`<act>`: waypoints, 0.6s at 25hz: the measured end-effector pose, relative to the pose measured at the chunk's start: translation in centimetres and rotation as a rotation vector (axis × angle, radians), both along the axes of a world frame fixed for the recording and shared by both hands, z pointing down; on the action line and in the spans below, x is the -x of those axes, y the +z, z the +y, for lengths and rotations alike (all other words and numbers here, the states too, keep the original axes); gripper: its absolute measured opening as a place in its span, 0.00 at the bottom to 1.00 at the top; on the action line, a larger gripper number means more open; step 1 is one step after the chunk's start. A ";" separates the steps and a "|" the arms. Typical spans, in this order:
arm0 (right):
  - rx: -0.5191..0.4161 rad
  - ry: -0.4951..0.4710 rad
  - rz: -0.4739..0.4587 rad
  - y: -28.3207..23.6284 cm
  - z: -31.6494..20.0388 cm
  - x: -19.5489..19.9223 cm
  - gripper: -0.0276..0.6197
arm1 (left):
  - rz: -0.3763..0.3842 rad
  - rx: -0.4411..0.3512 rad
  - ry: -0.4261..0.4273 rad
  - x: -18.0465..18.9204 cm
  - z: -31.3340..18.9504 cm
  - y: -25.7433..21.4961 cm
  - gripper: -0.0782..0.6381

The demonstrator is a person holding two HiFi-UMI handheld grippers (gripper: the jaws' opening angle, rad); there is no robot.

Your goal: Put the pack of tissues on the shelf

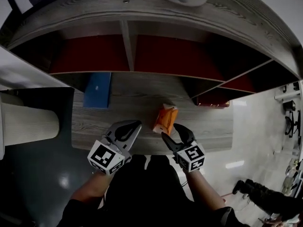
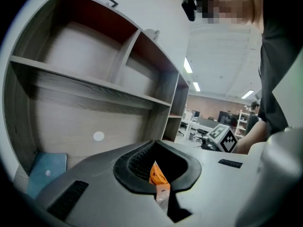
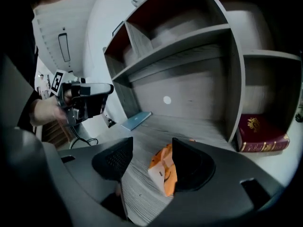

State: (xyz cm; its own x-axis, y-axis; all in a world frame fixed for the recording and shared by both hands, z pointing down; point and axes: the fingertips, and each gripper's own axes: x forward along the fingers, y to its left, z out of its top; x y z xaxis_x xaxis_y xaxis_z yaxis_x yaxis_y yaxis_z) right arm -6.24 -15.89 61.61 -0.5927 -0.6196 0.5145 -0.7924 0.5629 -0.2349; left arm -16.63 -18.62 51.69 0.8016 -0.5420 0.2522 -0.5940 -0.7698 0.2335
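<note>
Currently: pack of tissues (image 1: 165, 119) lies on desk (image 1: 208, 126), frame centre, below shelf (image 1: 127, 46). Right gripper (image 1: 171, 134) jaws spread just behind it, probably lining up the pickup. Left gripper (image 1: 135, 125) jaws together, empty.

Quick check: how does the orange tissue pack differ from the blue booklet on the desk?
The tissue pack is orange and puffy; the blue booklet is thin and flat. The tissue pack sits near the front edge, just ahead of the right gripper; the blue booklet lies further back on the left. Both rest on the same wood-grain surface.
</note>
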 end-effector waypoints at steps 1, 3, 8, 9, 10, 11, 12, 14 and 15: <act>0.010 0.009 0.016 1.2 0.1 -0.2 0.37 | -0.002 0.007 0.003 -0.1 0.0 0.6 0.13; 0.020 0.046 0.050 3.3 -0.1 -0.9 0.38 | -0.005 0.023 0.002 -0.3 -0.2 1.4 0.13; 0.054 0.091 0.087 7.5 -0.1 -1.6 0.39 | 0.008 0.058 0.017 -0.9 0.2 3.0 0.13; 0.053 0.091 0.105 8.1 -0.1 -1.6 0.38 | 0.007 0.063 0.022 -0.9 0.3 3.3 0.13; 0.054 0.094 0.118 8.7 -0.2 -1.6 0.38 | 0.004 0.070 0.024 -0.8 0.5 3.7 0.13; 0.058 0.100 0.128 9.3 -0.2 -1.6 0.38 | -0.002 0.078 0.023 -0.6 0.6 4.1 0.13; 0.065 0.107 0.135 9.8 -0.2 -1.6 0.38 | -0.007 0.087 0.022 -0.5 0.7 4.4 0.13; 0.080 0.119 0.151 10.7 -0.1 -1.7 0.37 | -0.011 0.099 0.021 -0.2 0.8 4.8 0.13; 0.087 0.123 0.162 11.0 -0.1 -1.7 0.34 | -0.010 0.100 0.023 0.0 0.8 4.8 0.13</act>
